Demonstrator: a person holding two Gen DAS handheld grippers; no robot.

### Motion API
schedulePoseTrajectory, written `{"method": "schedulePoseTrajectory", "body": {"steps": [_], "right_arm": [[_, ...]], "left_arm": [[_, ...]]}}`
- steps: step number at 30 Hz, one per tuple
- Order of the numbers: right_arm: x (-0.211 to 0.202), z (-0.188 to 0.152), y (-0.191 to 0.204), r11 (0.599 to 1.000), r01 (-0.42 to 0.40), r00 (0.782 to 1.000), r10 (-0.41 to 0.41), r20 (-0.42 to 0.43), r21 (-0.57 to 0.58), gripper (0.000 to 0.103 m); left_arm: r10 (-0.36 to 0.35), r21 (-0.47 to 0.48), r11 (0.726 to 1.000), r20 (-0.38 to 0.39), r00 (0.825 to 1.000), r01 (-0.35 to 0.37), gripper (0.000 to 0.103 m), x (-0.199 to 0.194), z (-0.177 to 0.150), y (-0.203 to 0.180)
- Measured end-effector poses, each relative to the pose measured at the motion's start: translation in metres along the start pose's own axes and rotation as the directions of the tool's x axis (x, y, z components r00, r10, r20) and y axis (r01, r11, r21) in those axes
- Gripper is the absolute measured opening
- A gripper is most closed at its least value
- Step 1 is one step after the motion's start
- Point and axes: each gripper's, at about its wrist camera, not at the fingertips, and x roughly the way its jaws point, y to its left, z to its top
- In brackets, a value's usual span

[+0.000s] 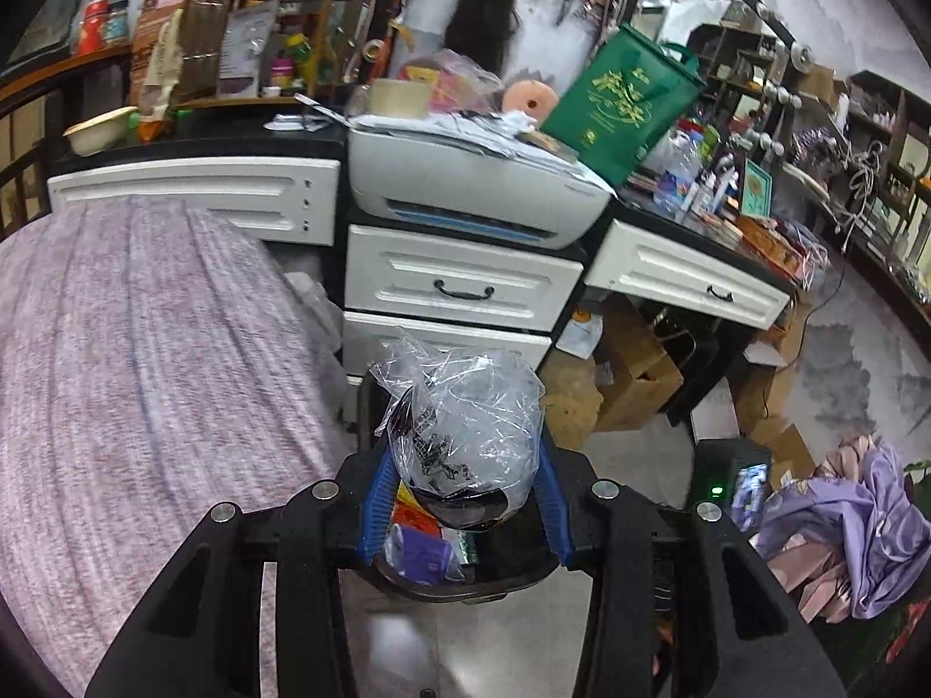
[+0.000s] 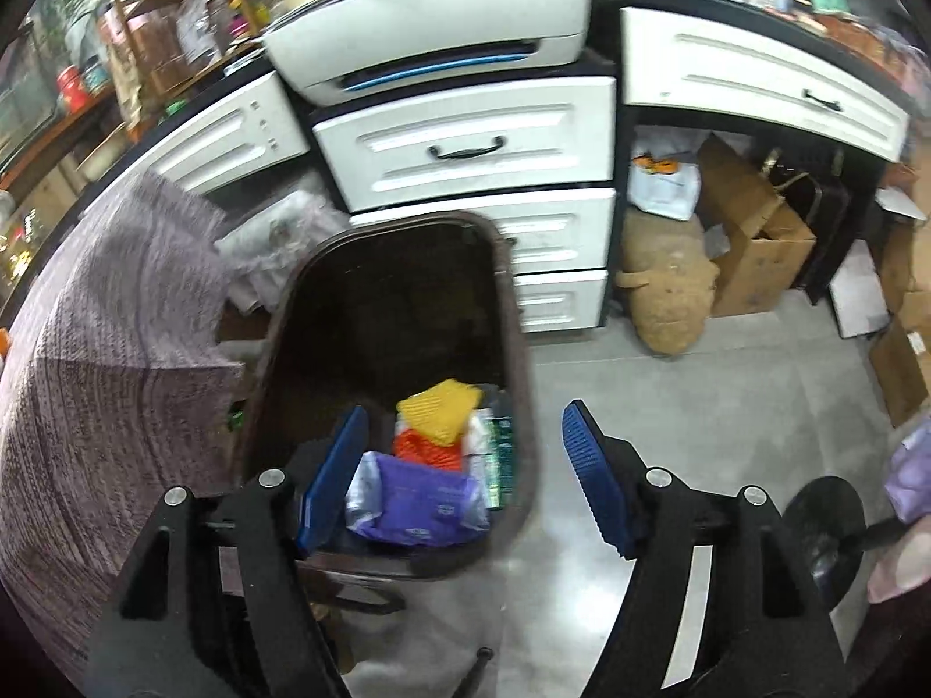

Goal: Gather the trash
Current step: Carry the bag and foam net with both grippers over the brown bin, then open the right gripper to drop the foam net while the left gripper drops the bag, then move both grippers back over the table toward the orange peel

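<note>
Now the left gripper (image 1: 462, 494) has its blue fingers (image 1: 375, 500) closed about halfway on a crumpled clear plastic wrapper (image 1: 465, 419), held above the dark trash bin (image 2: 523, 349) that stands on the floor between the bed (image 1: 145, 349) and the white drawers (image 2: 465, 145). Nothing sits in the right gripper (image 2: 465, 465), its fingers spread wide over the bin's litter. Dropping looks like the step in hand; next the left should open over the bin's mouth
</note>
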Motion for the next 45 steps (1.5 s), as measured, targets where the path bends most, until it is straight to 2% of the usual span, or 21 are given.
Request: {"method": "schedulePoseTrajectory", "body": {"steps": [7, 13, 22, 24, 25, 26, 28, 29, 34, 38, 45], "right_arm": [[-0.012, 0.003, -0.049, 0.990, 0.114, 0.992, -0.117, 0.043, 0.081, 0.071], [-0.011, 0.002, -0.078, 0.979, 0.126, 0.991, -0.132, 0.025, 0.162, 0.071], [-0.014, -0.001, -0.087, 0.975, 0.139, 0.989, -0.145, 0.024, 0.175, 0.071], [-0.016, -0.001, -0.088, 0.974, 0.141, 0.988, -0.149, 0.028, 0.176, 0.071], [-0.016, -0.001, -0.089, 0.974, 0.141, 0.989, -0.148, 0.030, 0.178, 0.071], [-0.017, 0.000, -0.090, 0.974, 0.140, 0.989, -0.147, 0.031, 0.179, 0.071], [-0.018, 0.000, -0.091, 0.973, 0.142, 0.988, -0.150, 0.031, 0.181, 0.071], [-0.018, 0.000, -0.092, 0.973, 0.143, 0.988, -0.150, 0.030, 0.183, 0.071], [-0.017, 0.000, -0.093, 0.971, 0.140, 0.989, -0.148, 0.024, 0.192, 0.074], [-0.019, 0.001, -0.088, 0.974, 0.133, 0.989, -0.141, 0.032, 0.181, 0.076], [-0.022, 0.004, -0.077, 0.981, 0.104, 0.993, -0.111, 0.034, 0.162, 0.076]], "left_arm": [[-0.001, 0.048, 0.999, -0.087, 0.996, 0.005, 0.042, 0.039, -0.010, -0.021], [0.025, 0.095, 0.995, -0.148, 0.989, -0.011, 0.042, 0.069, -0.020, -0.036], [0.057, 0.144, 0.989, -0.214, 0.975, -0.026, 0.042, 0.102, -0.029, -0.046], [0.058, 0.147, 0.989, -0.234, 0.970, -0.023, 0.045, 0.108, -0.031, -0.047], [0.060, 0.144, 0.989, -0.242, 0.968, -0.025, 0.052, 0.111, -0.031, -0.048], [0.060, 0.138, 0.990, -0.249, 0.967, -0.026, 0.065, 0.112, -0.032, -0.047], [0.052, 0.125, 0.992, -0.248, 0.968, -0.021, 0.080, 0.112, -0.033, -0.046], [0.053, 0.126, 0.992, -0.241, 0.969, -0.022, 0.084, 0.110, -0.034, -0.046], [0.050, 0.160, 0.987, -0.237, 0.970, -0.011, 0.092, 0.100, -0.035, -0.055], [0.011, 0.149, 0.989, -0.218, 0.976, 0.022, 0.094, 0.083, -0.032, -0.057], [-0.049, 0.125, 0.990, -0.128, 0.991, 0.066, 0.097, 0.032, -0.024, -0.054]]}}
